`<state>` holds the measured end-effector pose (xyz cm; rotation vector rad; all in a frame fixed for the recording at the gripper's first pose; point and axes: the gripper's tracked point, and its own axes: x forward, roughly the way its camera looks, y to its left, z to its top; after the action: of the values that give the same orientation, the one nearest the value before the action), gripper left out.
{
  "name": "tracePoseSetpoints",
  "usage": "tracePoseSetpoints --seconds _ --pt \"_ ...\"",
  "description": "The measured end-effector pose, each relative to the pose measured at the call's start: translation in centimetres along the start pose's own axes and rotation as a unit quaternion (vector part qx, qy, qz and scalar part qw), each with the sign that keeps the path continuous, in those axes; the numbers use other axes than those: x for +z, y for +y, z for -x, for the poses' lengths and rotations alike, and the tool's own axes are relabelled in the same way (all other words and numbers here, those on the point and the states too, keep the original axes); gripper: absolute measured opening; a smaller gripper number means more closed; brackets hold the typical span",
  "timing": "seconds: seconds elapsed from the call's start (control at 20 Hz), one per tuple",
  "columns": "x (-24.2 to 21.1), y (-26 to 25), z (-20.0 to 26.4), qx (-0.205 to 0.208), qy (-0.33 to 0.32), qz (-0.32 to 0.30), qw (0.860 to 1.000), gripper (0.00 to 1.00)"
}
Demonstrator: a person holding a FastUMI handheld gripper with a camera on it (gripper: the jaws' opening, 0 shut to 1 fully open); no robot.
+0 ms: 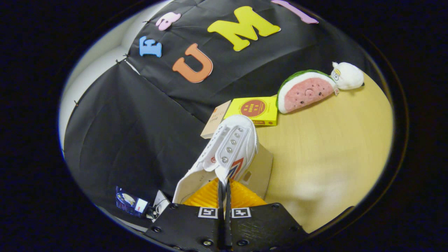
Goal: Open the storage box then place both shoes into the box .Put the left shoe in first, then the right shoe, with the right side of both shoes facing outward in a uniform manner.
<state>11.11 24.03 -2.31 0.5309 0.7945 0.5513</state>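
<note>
Pale wooden bench carries the cardboard storage box just ahead of your gripper, whose fingers are closed tight on the white shoe's collar edge. Judge the shoe light and soft; its canvas may slip or fold, so a firmer hold near the heel seems safer. You cannot tell whether the box is open, nor which shoe this is.
</note>
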Motion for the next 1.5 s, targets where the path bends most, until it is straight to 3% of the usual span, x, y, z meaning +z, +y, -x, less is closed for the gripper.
tracePoseSetpoints --seconds 0.25,0.4,0.55,0.65,0.95,1.05,1.15,1.2,1.3,1.5 --pt "-1.5 1.8 -5.3 -0.081 -0.035 0.077 0.993 0.00" --pt "-4.2 0.4 -8.5 -0.128 -0.007 0.065 0.990 0.00" --pt "-3.9 0.3 -9.7 -0.112 -0.035 0.012 0.993 0.00" --pt "-2.9 0.0 -9.2 -0.123 -0.082 0.003 0.989 0.00" --pt "-3.7 -0.9 -9.9 -0.182 -0.129 0.040 0.974 0.00" --pt "-3.9 -0.5 -10.5 -0.176 -0.125 0.054 0.975 0.02" --pt "-3.8 0.9 -10.6 -0.139 -0.130 0.069 0.979 0.12" --pt "-3.2 0.3 -10.0 -0.149 -0.141 0.081 0.975 0.34" --pt "-2.0 -1.0 -8.2 -0.179 -0.173 0.110 0.962 0.47" --pt "-0.7 -1.4 -4.3 -0.207 -0.231 0.167 0.936 0.83"
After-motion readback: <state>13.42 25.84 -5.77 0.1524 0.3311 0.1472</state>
